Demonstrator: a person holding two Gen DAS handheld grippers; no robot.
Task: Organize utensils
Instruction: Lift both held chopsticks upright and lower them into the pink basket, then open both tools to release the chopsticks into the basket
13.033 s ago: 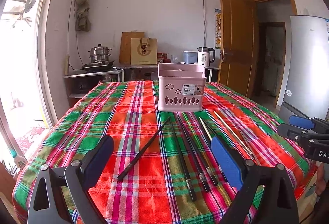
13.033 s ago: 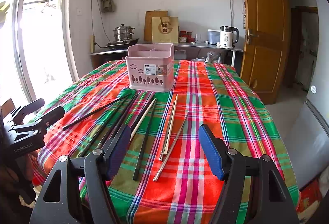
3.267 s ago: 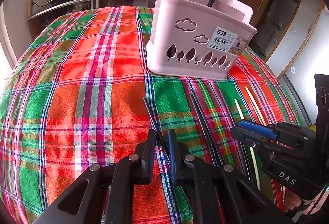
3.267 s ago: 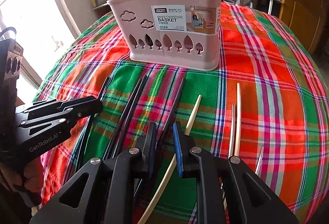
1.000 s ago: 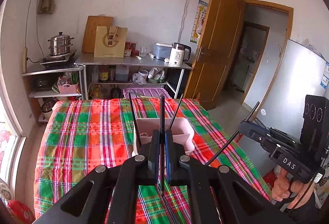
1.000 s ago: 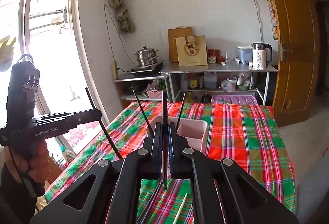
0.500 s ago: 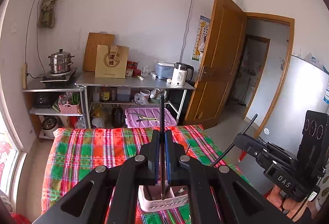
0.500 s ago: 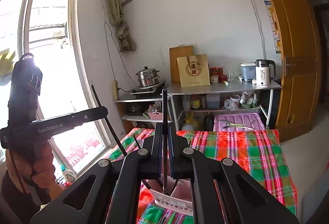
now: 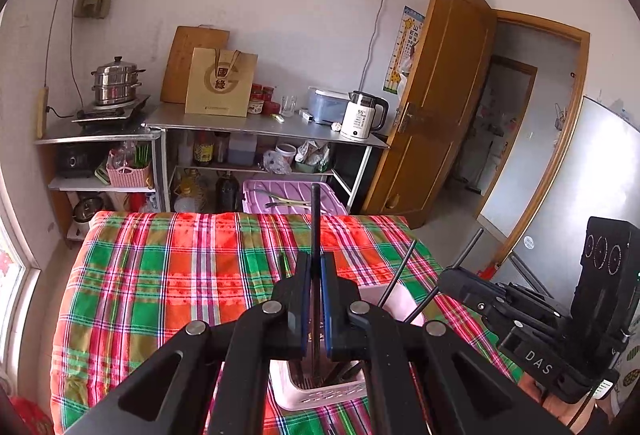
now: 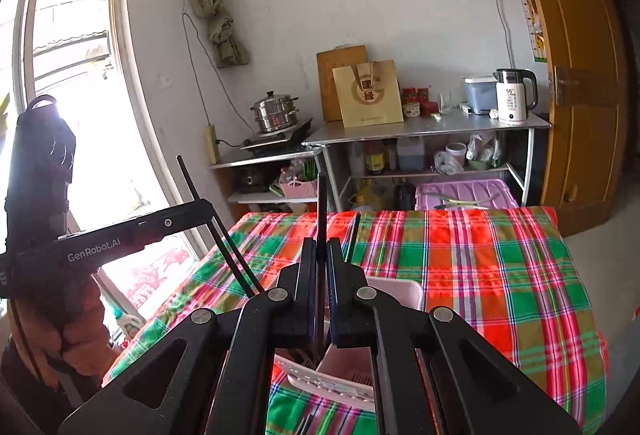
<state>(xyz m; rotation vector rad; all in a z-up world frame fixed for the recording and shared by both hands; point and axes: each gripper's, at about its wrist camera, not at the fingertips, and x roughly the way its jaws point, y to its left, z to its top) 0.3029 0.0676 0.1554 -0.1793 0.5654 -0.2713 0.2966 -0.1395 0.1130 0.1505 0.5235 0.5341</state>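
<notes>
Left gripper (image 9: 315, 277) clenched on black chopstick (image 9: 315, 219), held upright over pink basket (image 9: 320, 391) on plaid tablecloth (image 9: 160, 275); right gripper (image 10: 321, 263) likewise clamped on second black chopstick (image 10: 321, 207) above same basket; sticks judged light, stiff, slick, prone to pivot in pads; mid-shaft grip looks best; lower tip-first, release only inside compartment.

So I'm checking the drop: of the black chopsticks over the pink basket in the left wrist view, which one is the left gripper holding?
The upright black chopstick, clamped between the left gripper jaws. The slanted chopsticks to its right lean free over the pink basket.
</notes>
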